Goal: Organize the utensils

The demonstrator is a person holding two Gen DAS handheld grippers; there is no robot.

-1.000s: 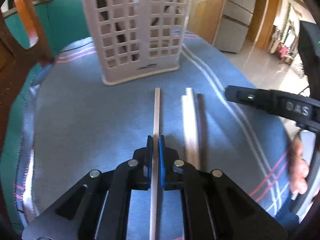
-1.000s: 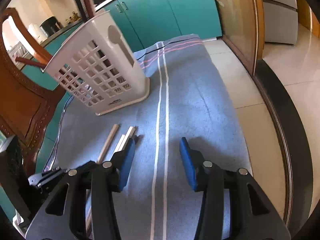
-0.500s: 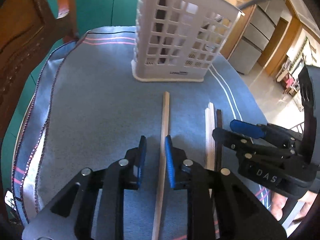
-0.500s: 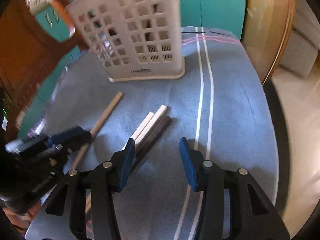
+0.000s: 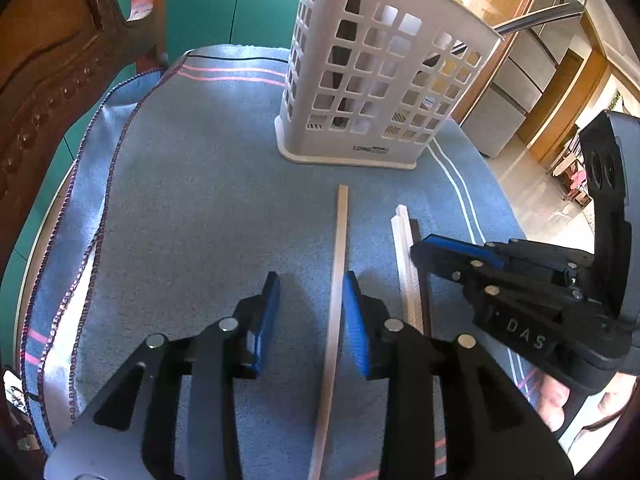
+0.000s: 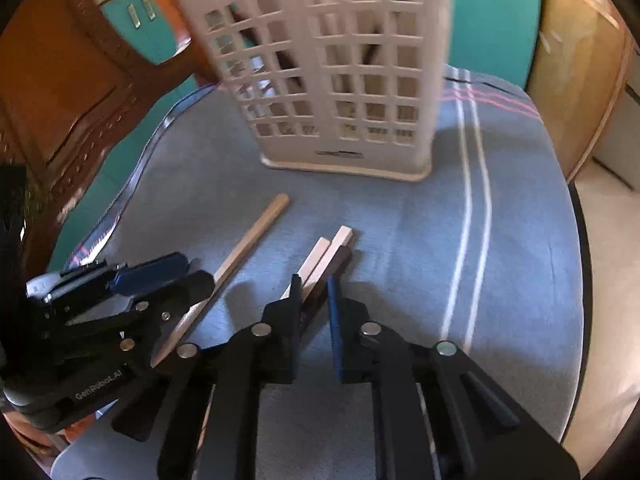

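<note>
**Right tongs clamp the chopstick bundle, left tongs let go of the single stick**

The bundle of chopsticks (image 6: 326, 258) (two pale, one dark) lies on the blue cloth (image 6: 520, 260), near the white basket (image 6: 340, 80) but not touching it. The right tongs (image 6: 314, 292) have just been closing and now sit narrow, pinching the bundle at its near end, probably to lift all three at once.

The single wooden stick (image 5: 340, 260) lies flat just left of the bundle, pointing at the basket. The left tongs (image 5: 308, 312) have just been opening: moderate gap, stick between the jaws, lying against the right pad and clear of the left one. My guess is it was released so it lies lined up for a later pick.

Hard to tell:
- The bundle's near ends are hidden under the right tongs.
- The basket already holds dark and pale items, but they can't be identified through the grid.
- The right wrist view is motion-blurred.
</note>
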